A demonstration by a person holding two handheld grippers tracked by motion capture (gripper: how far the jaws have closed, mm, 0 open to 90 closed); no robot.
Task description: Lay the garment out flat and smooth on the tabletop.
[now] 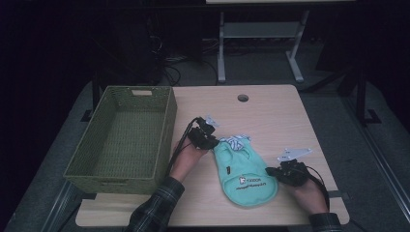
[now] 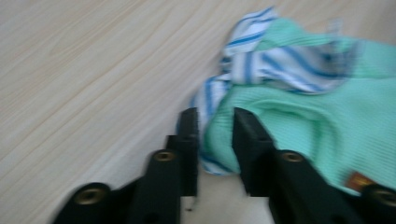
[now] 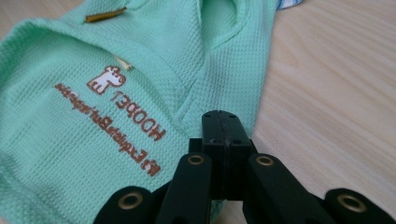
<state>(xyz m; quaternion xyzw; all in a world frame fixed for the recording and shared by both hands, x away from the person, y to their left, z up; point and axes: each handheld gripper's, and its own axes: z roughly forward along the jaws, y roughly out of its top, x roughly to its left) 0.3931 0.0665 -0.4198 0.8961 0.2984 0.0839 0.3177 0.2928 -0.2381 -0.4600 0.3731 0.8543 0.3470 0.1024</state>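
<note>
A mint-green pet garment (image 1: 244, 171) with a brown printed logo and blue-and-white striped trim lies flat on the wooden table (image 1: 275, 116). At the garment's upper left corner, my left gripper (image 1: 212, 144) has its jaws closed onto the cloth. In the left gripper view the bunched green and striped edge of the garment (image 2: 327, 126) fills the narrow gap in my left gripper (image 2: 215, 114). My right gripper (image 1: 273, 170) sits at the garment's right edge. In the right gripper view my right gripper (image 3: 219, 114) has its jaws pressed together over the hem of the garment (image 3: 93, 116); no cloth shows between them.
A green woven basket (image 1: 167, 116), with nothing in it, stands on the table's left side, close to my left hand. A round cable hole (image 1: 242, 98) is near the far edge. Bare wood lies beyond and to the right of the garment. Desk legs and cables stand on the floor behind.
</note>
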